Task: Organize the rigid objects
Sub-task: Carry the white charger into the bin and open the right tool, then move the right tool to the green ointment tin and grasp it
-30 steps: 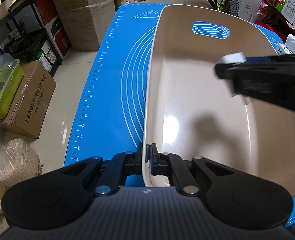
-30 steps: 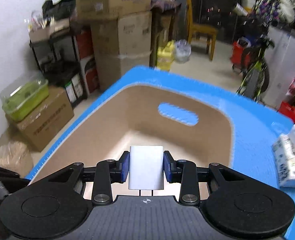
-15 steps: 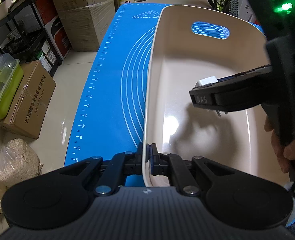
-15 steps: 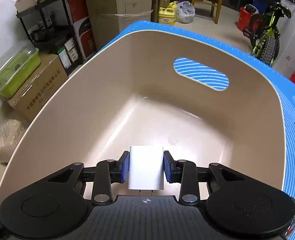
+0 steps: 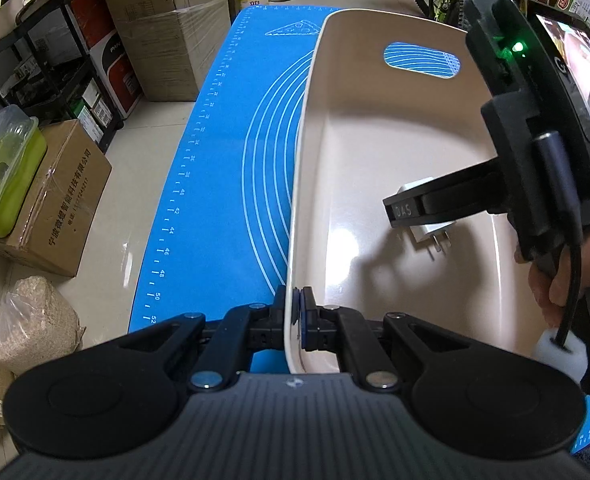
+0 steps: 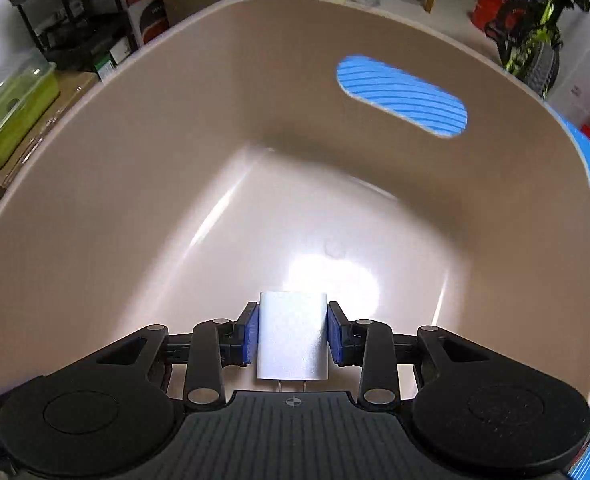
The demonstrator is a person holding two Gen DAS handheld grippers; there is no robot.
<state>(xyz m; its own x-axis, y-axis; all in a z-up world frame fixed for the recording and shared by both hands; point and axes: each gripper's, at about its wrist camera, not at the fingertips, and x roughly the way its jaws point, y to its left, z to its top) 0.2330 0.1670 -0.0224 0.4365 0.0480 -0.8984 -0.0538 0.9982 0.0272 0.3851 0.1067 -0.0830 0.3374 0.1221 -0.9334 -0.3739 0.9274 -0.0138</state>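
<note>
**Mia:** While the left tongs are pinching the near rim of the tan bin and holding it steady, what are the right tongs doing?

**Ben:** The right tongs are pressing together on a white plug block. They are hanging inside the bin, just over its floor. The right hand is the one carrying it, so it is the nearer one.

**Mia:** Which way is the block lying?

**Ben:** Its long side is pointing straight ahead along the fingers. Its two metal pins are pointing back toward the handle. From the left side, the block is looking tipped, with the pins poking down and to the right.

**Mia:** Is it touching the floor of the bin?

**Ben:** I cannot tell for sure. It is looking very close. I am guessing the next move is just going down a bit and letting go.

**Mia:** Is anything else sitting in the bin?

**Ben:** No, only the block and the tongs are showing in there. The bin is sitting on the blue mat on the tabletop. Farther off, the handle hole is showing blue stripes through it.
</note>
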